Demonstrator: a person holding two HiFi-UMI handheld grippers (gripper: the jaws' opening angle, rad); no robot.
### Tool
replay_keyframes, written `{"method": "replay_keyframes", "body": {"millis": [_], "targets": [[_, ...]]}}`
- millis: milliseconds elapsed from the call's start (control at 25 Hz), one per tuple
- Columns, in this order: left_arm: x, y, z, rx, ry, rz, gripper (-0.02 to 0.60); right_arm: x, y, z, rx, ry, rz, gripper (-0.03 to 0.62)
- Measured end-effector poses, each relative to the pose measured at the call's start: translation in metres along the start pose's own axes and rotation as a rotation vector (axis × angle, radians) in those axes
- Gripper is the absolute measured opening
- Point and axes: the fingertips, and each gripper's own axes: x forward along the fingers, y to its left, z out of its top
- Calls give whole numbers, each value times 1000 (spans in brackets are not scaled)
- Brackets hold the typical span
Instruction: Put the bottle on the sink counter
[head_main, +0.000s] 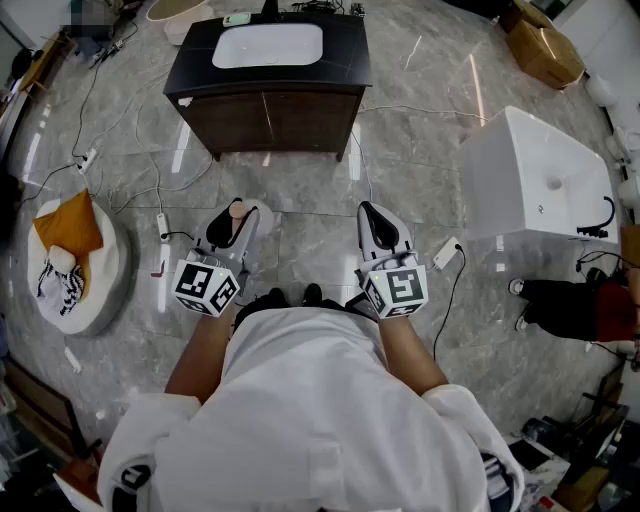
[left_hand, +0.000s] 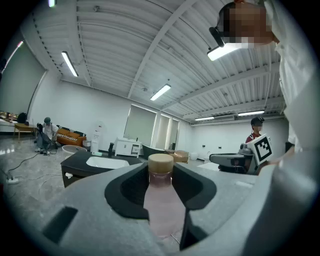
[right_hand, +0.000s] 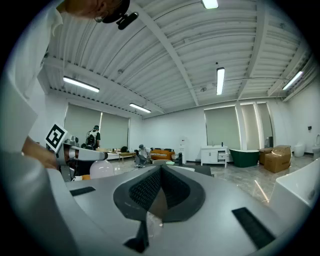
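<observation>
bottle, pale pink with a tan cap: we find it upright between the jaws of the left hand-held gripper, which is clamped on its sides. in the head view the cap shows at the tip of that hand-held gripper, above the grey marble floor.
right hand-held gripper: jaws together, nothing between them. it is held beside the left one, a little apart.
sink surface: dark top with a white basin, well ahead of both hand-held grippers. we note the bottle is not yet on it.
white tub: on the floor to the right.
round cushion with an orange cloth: on the floor to the left.
</observation>
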Motion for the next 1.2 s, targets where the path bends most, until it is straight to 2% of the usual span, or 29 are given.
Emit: {"method": "replay_keyframes", "body": {"millis": [280,400,520,800,1000,1200], "targets": [[8,0,1,5,-11,5,149,7,-17,-3,13,-24,15,14],[11,-1,-1,-23,-15,2,149,6,-19,-2,45,-51,62,14],[14,-4,-4,-26,-4,8,149,4,-21,2,48,-81,104,15],[21,-3,-16,-51,35,0,149,11,-43,-9,111,-96,118,15],[43,21,-26,-67,69,4,149,40,-51,-16,132,-87,131,15],[89,57,-25,-88,50,-14,149,84,-72,-21,119,-61,114,15]]}}
